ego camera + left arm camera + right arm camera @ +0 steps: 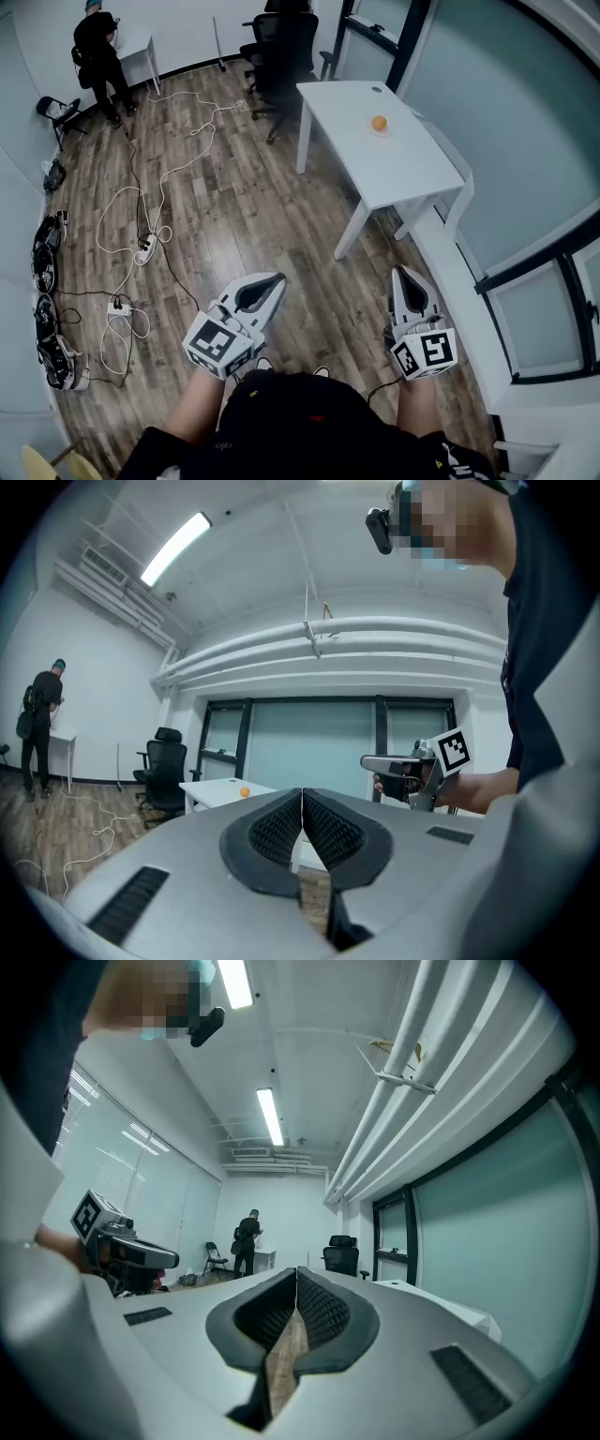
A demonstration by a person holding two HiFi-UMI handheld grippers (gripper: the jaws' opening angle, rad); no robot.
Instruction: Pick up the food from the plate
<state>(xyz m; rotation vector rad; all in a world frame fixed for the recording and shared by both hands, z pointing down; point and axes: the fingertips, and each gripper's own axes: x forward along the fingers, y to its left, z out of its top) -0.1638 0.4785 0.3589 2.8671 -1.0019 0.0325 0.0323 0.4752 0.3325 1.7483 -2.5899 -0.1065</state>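
Close to the person's dark top, the grey left gripper (273, 280) with its black and white square marker is held low over the brown wood floor (234, 225). Its jaws are pressed together and there is nothing between them. The grey right gripper (403, 274) is held beside it, a little apart, and it points forward too. Its jaws are also pressed together with nothing in them. Both grippers are far from the food. On the floor to the left, thin white cables (155, 202) curl about and run to a white plug box. Further ahead and to the right stands a long white table (370, 173), next to the big glass wall. Near the far end of that table lies a small pale plate (380, 132), and the round orange food (379, 123) sits on it. Nothing is touching the food. Behind the table stand black office chairs (281, 47). Far off in the left corner, a person in dark clothes (99, 56) stands at a small white desk (141, 49), with a dark folding chair (56, 112) close by.
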